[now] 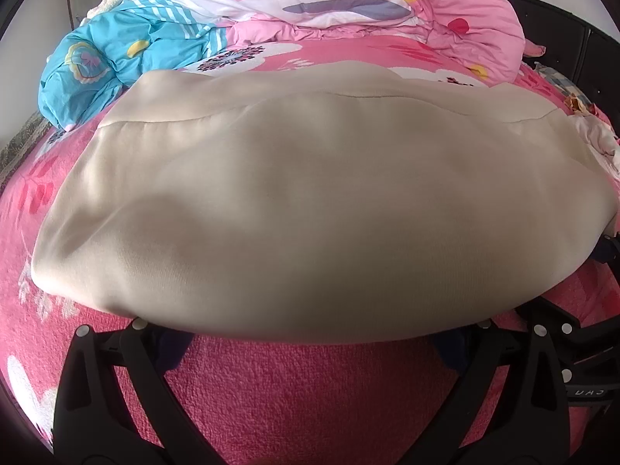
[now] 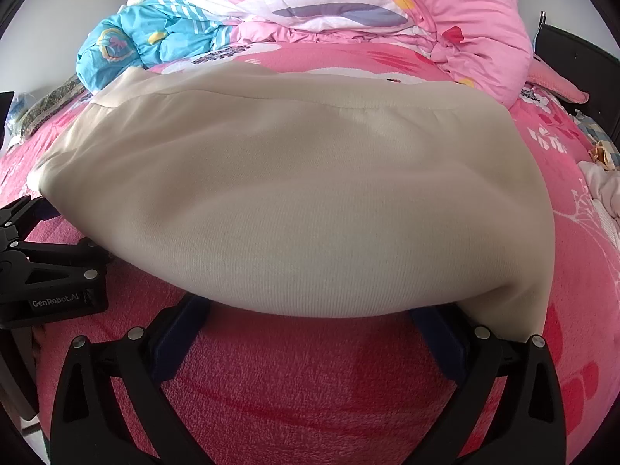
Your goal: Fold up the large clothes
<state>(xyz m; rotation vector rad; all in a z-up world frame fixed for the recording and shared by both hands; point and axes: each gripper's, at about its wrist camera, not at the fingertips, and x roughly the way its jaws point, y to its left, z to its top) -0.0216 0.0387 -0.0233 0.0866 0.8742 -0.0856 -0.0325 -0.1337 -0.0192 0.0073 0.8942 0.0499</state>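
Pink fleece floral bedspread (image 1: 294, 387), we note folded cream knit garment (image 1: 310, 201) at 12 o'clock, left gripper (image 1: 310, 343) and right gripper (image 2: 310, 319) both spread apart, tips under its near edge.

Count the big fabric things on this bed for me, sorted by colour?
Beige: 1, the garment
Blue: 1, the bundled quilt
Pale pink: 1, the heaped quilt
Deep pink: 1, the fleece blanket underneath
Total: 4
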